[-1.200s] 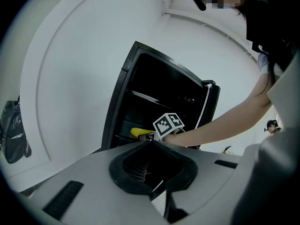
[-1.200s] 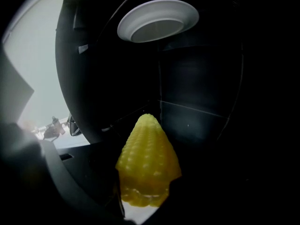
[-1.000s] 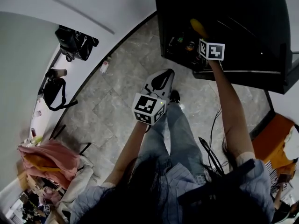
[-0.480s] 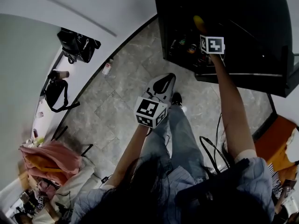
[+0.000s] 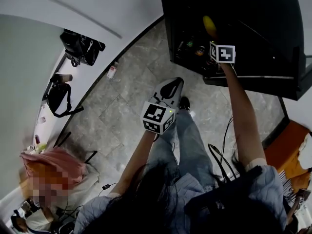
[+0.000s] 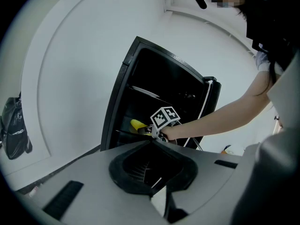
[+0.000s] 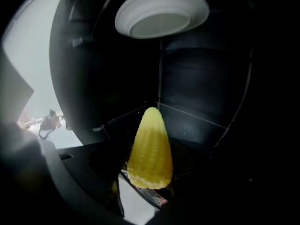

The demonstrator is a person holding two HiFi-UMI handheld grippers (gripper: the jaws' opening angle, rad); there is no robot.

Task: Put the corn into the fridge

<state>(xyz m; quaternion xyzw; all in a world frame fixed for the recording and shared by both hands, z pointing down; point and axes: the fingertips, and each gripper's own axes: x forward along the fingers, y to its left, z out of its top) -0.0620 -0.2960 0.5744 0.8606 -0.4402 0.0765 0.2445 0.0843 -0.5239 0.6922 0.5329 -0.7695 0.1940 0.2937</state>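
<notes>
A yellow corn cob [image 7: 150, 149] stands up between the jaws of my right gripper [image 7: 145, 185], which is shut on its thick end. The cob's tip points into the dark inside of the black fridge [image 7: 201, 107]. In the head view my right gripper [image 5: 213, 37] reaches into the open fridge [image 5: 253, 28], with the corn [image 5: 209, 26] ahead of its marker cube. The left gripper view shows the corn [image 6: 138, 124] at the fridge [image 6: 140, 93] opening. My left gripper [image 5: 171, 83] hangs over the floor, shut and holding nothing.
A white bowl [image 7: 161, 11] sits high inside the fridge above the corn. Small items [image 5: 192, 47] stand on a lower fridge shelf. Black bags [image 5: 80, 45] lie along the white wall. Cables [image 5: 222, 155] trail on the grey tiled floor [image 5: 126, 96].
The right gripper with the corn has shifted only slightly inside the fridge opening. The left gripper has stayed about where it was.
</notes>
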